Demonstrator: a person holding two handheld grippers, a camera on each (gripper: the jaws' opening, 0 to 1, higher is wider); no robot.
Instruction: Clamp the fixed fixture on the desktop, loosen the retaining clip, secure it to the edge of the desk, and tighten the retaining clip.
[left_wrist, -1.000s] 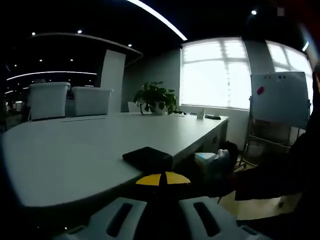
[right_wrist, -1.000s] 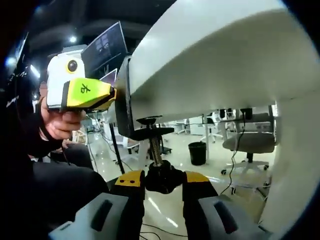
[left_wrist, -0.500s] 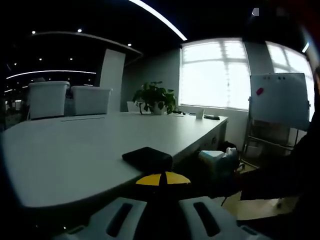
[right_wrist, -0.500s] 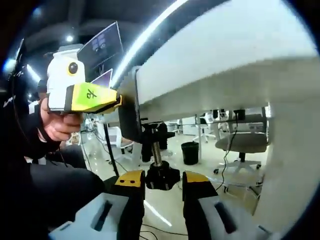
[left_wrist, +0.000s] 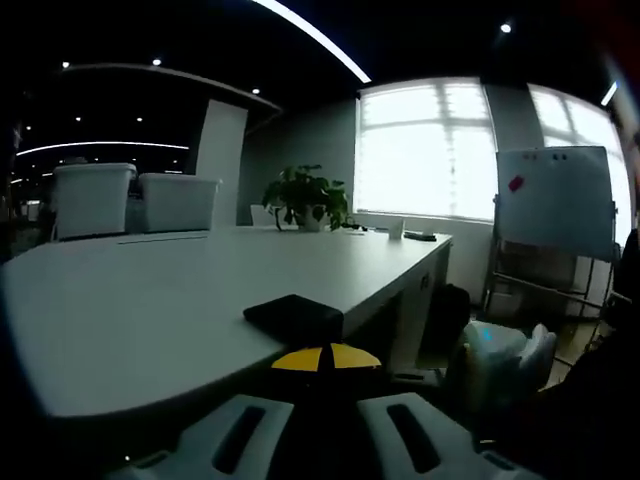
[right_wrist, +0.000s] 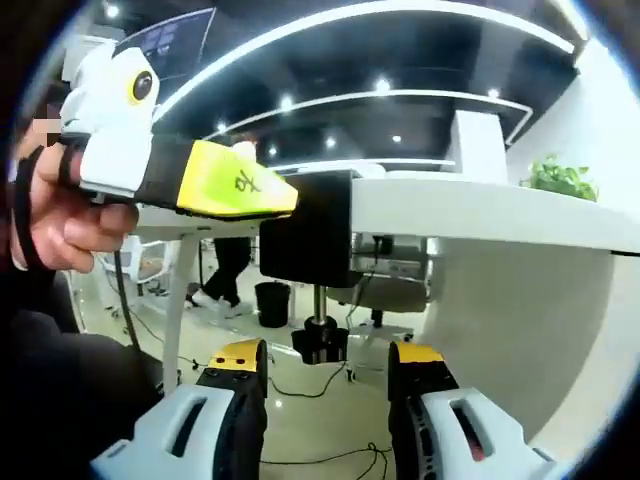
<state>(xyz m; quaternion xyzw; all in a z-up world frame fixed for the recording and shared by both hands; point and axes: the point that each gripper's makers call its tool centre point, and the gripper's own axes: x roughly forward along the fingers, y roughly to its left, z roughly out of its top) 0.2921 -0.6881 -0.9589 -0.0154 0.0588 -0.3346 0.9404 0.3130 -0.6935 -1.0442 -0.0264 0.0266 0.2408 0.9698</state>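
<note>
A large white desk (left_wrist: 180, 290) is seen in the left gripper view, with two white chairs (left_wrist: 95, 198) at its far edge and a potted plant (left_wrist: 305, 196) near its far corner; a whiteboard (left_wrist: 555, 200) stands on an easel beyond the desk. A black clamp (right_wrist: 312, 240) is seated on the near edge of the desk (right_wrist: 480, 212) in the right gripper view, its upper plate (left_wrist: 295, 318) lying flat on the desktop and its screw (right_wrist: 320, 305) hanging below the edge, ending in a black knob (right_wrist: 320, 342). The clamp body is gripped by the left gripper (right_wrist: 268, 198), whose yellow tips are seen pressed together in the left gripper view (left_wrist: 327, 358) and which is held by a hand (right_wrist: 60, 215). The right gripper (right_wrist: 325, 352) is held beneath the desk with its jaws spread apart, the knob lying between the yellow tips without visible contact.
</note>
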